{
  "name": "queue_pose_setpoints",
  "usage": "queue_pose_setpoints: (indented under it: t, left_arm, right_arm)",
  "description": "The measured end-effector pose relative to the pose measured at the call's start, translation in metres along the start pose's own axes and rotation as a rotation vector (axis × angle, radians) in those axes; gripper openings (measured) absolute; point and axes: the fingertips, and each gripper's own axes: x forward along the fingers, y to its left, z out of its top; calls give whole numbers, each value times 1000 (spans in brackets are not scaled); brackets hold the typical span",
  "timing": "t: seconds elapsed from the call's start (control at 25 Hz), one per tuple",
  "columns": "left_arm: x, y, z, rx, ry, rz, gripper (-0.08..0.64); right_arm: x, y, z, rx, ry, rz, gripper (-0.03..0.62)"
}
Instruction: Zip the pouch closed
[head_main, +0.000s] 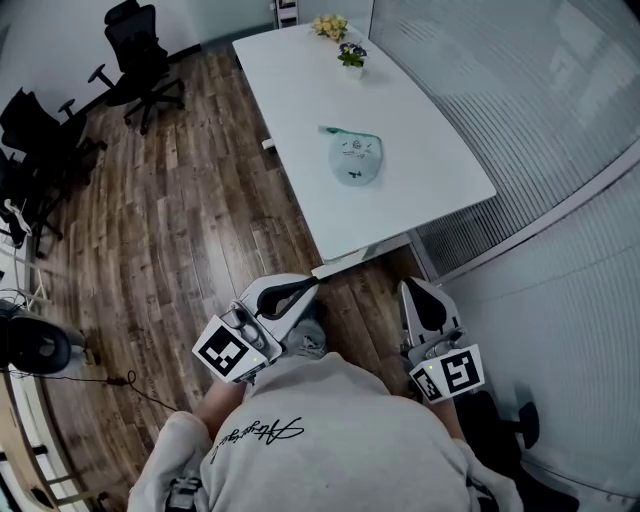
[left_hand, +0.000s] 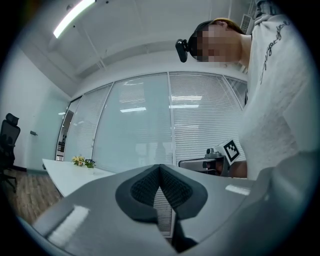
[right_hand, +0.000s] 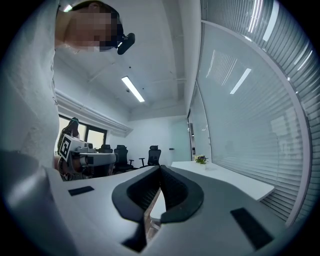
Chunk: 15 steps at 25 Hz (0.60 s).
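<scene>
The pouch (head_main: 355, 158) is pale, see-through and rounded, with a teal zip along its far edge. It lies flat near the middle of the long white table (head_main: 420, 190). Both grippers are held close to the person's body, short of the table's near end and well away from the pouch. My left gripper (head_main: 310, 284) is shut with nothing in it, its dark pads (left_hand: 150, 187) pressed together. My right gripper (head_main: 412, 287) is also shut and empty, its pads (right_hand: 172, 187) meeting. Neither gripper view shows the pouch.
Two small flower pots (head_main: 351, 55) stand at the table's far end. Black office chairs (head_main: 140, 60) are grouped at the left on the wooden floor (head_main: 190, 240). A glass wall with blinds (head_main: 540, 110) runs along the table's right side. A black fan (head_main: 35, 345) sits at the left edge.
</scene>
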Motion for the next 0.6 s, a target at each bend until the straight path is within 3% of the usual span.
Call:
queue_pose_setpoints:
  t: [0.6]
  left_arm:
    - [49,101,6,-11,-7,-27,2]
  right_arm:
    - [94,-51,10,-3,-3,-40,2]
